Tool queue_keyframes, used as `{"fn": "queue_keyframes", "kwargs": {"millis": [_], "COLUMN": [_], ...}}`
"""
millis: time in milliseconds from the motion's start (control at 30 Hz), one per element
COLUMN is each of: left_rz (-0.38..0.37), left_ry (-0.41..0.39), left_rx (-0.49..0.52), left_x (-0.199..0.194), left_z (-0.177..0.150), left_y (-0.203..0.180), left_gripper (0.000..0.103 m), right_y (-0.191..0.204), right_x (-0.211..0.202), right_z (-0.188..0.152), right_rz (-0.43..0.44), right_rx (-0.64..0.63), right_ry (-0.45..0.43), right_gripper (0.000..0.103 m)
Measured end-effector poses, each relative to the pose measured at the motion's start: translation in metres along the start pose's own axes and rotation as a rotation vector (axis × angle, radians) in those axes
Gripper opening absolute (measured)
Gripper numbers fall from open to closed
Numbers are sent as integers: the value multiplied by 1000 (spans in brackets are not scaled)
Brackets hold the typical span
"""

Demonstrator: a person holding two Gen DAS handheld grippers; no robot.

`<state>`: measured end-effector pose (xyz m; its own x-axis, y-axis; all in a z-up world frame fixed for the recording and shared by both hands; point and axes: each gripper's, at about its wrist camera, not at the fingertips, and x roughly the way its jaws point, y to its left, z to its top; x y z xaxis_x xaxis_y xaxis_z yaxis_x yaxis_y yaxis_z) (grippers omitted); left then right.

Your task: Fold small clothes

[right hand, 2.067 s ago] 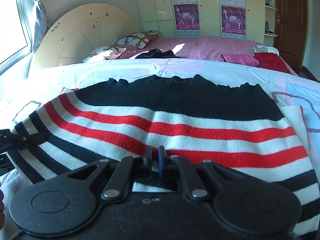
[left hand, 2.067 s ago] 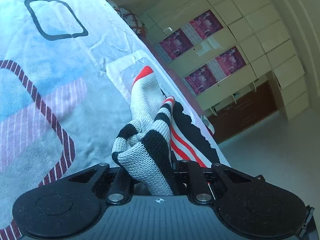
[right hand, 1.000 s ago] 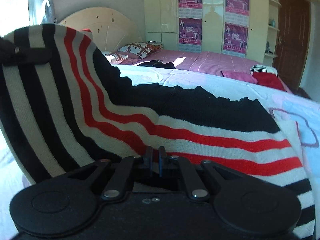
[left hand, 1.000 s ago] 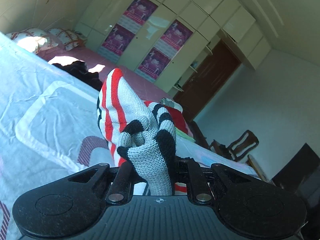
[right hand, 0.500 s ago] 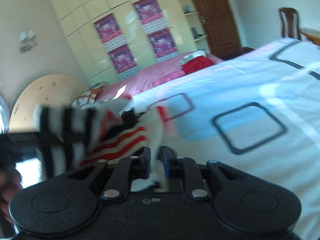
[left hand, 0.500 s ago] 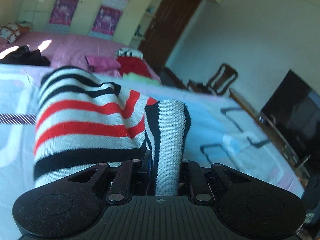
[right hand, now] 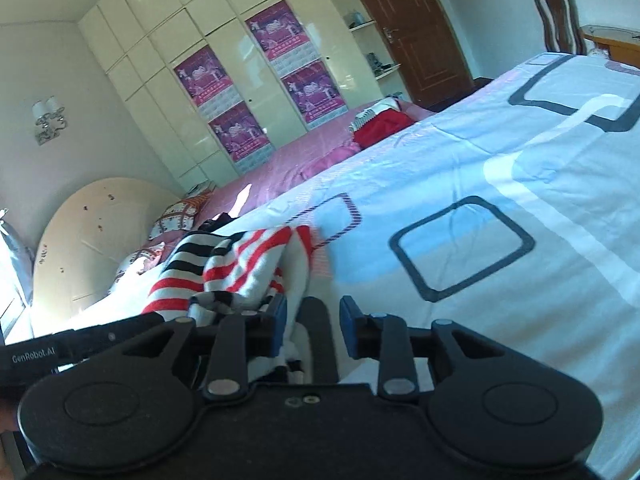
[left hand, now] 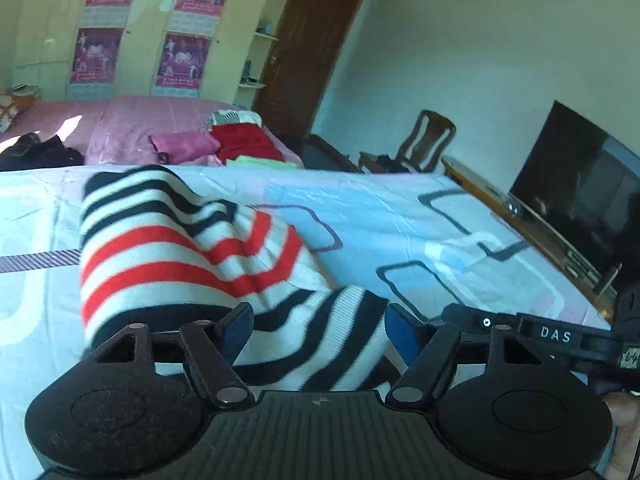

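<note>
Daylight is strong and bluish. Hard sun glare washes out the left edge of the pale blue patterned bedsheet (right hand: 500,184). The striped black, white and red knitted garment (left hand: 180,248) shows motion blur. Fisheye distortion bends walls, and corners vignette black.

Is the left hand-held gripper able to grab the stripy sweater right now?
Probably yes. The left hand-held gripper has just been opening, and the stripy sweater lies on the bedspread with one striped end between its parted fingers. Nothing blocks it; closing should catch the knit.
</note>
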<state>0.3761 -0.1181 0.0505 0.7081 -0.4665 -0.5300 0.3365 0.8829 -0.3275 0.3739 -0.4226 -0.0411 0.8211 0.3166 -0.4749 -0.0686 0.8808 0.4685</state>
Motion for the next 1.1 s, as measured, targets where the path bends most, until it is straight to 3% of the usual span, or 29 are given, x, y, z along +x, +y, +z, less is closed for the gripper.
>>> {"fn": "queue_keyframes", "kwargs": {"millis": [67, 167, 233, 333, 467, 500, 533, 567, 600, 667, 767, 833, 900, 967, 1033, 1100], "left_rz": [70, 162, 182, 194, 211, 218, 226, 236, 247, 272, 275, 279, 282, 282, 285, 285], "left_ry": [-29, 7, 17, 35, 43, 44, 44, 42, 41, 23, -14, -15, 3, 33, 39, 32], "left_rx": [-28, -61, -67, -91, -123, -129, -138, -153, -167, -185, -194, -201, -205, -203, -204, -213], "left_x": [-10, -13, -18, -16, 4, 7, 8, 12, 14, 13, 6, 6, 10, 17, 20, 20], "left_z": [4, 3, -3, -15, -21, -22, -23, -23, -22, -20, -19, -22, -30, -39, -45, -48], "left_y": [24, 55, 64, 71, 75, 77, 78, 80, 82, 82, 83, 84, 86, 87, 86, 87], "left_gripper": [72, 72, 72, 72, 72, 72, 72, 72, 72, 72, 72, 72, 72, 72, 74, 75], "right_y": [12, 25, 34, 45, 49, 48, 48, 49, 52, 59, 60, 54, 37, 13, -10, -13], "right_x": [5, 17, 23, 39, 70, 76, 80, 82, 82, 74, 41, 37, 44, 66, 69, 66], "right_z": [2, 0, -1, -1, -4, -7, -9, -11, -13, -16, -17, -22, -34, -50, -63, -63], "right_rz": [49, 123, 147, 160, 93, 87, 82, 82, 86, 140, 341, 377, 342, 199, 249, 262], "right_rx": [6, 69, 90, 115, 127, 134, 138, 127, 101, 56, 48, 58, 99, 172, 280, 307], "right_ry": [27, 103, 129, 186, 259, 272, 273, 261, 246, 188, 20, 6, 27, 131, 144, 155], "right_gripper": [49, 51, 51, 59, 59, 56, 47, 27, 20, 16, 15, 15, 15, 14, 12, 14]}}
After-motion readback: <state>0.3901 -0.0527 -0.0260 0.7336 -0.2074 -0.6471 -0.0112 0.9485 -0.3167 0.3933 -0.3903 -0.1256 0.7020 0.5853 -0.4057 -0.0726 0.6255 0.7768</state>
